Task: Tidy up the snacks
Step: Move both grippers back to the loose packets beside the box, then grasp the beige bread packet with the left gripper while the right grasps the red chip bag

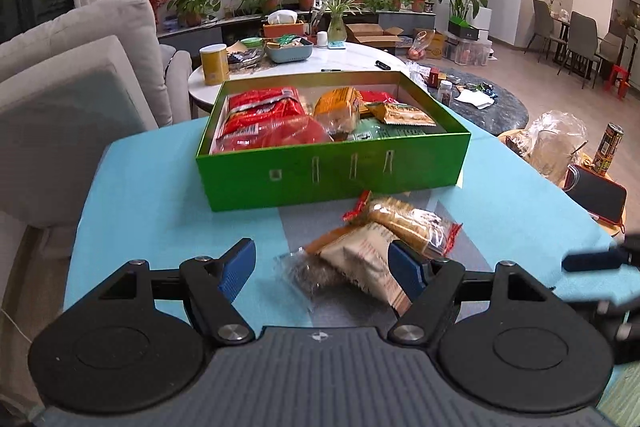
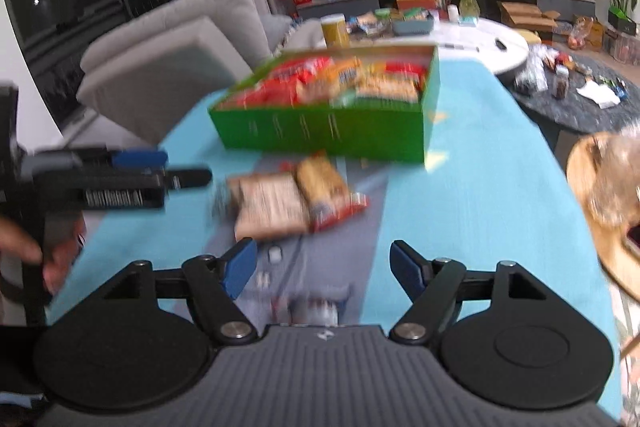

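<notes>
Left gripper (image 1: 322, 269) and right gripper (image 2: 323, 269) jaws released; crinkly beige, brown-red snack packets (image 1: 372, 259) ahead; filled green box (image 1: 332, 171) beyond.

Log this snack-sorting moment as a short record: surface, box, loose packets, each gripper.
surface: table under a blue cloth
box: green box, open top, already holding red and orange packets
loose packets: three on the cloth in front of the box, overlapping: red-ended cracker packet, beige packet, clear dark-filled packet
left gripper: open, above the loose packets, gripping nothing
right gripper: open, empty, short of the packets
view quality: right wrist view blurred
</notes>
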`<state>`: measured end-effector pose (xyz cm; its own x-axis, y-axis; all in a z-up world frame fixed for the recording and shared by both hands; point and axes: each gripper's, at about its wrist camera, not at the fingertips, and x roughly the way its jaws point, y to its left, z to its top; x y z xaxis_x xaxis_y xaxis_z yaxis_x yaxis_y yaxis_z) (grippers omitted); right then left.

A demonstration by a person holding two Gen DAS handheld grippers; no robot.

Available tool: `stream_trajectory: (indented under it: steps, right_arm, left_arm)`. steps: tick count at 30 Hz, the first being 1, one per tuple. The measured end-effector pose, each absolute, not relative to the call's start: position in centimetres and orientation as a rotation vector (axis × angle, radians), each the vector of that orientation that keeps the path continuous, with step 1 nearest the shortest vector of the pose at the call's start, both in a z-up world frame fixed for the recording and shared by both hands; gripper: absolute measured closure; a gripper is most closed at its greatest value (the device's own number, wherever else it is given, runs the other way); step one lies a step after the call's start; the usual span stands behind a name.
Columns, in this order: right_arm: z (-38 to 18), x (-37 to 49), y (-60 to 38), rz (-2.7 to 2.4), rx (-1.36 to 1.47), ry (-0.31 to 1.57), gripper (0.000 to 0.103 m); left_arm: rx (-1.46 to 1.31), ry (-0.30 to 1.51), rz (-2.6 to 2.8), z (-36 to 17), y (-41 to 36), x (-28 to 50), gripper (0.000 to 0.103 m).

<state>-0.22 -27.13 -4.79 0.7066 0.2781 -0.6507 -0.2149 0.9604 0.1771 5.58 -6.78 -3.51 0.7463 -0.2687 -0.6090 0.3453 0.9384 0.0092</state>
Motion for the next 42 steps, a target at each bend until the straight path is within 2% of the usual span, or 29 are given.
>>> stream_trajectory:
  steps: [15,26,28,30,33,42]
  right_arm:
    - [-8.4,-0.4,-25.7,0.261,0.097,0.782,0.036]
    - [-7.5,1.0,-27.8,0.199,0.167,0.723,0.036]
    - [-7.4,1.3,-28.1,0.200,0.179,0.719,0.036]
    - [-7.4,1.6,-28.4,0.203,0.194,0.717,0.036]
    - [-7.4,2.0,-28.7,0.202,0.214,0.718,0.036]
    - [-7.1,2.6,-28.8,0.210,0.220,0.706,0.036]
  left_arm:
    - [0.090,0.661,-0.355,-4.2,-7.7,4.5,0.032]
    - [0.134,0.745,-0.408,-6.9,-10.7,5.6,0.033]
    - [0.104,0.761,-0.401,-7.1,-10.7,6.2,0.036]
    - [0.075,0.773,-0.414,-7.3,-10.8,6.9,0.061]
    - [0.103,0.786,-0.401,-7.6,-11.1,7.6,0.079]
    - [0.158,0.795,-0.345,-8.1,-7.5,7.9,0.081]
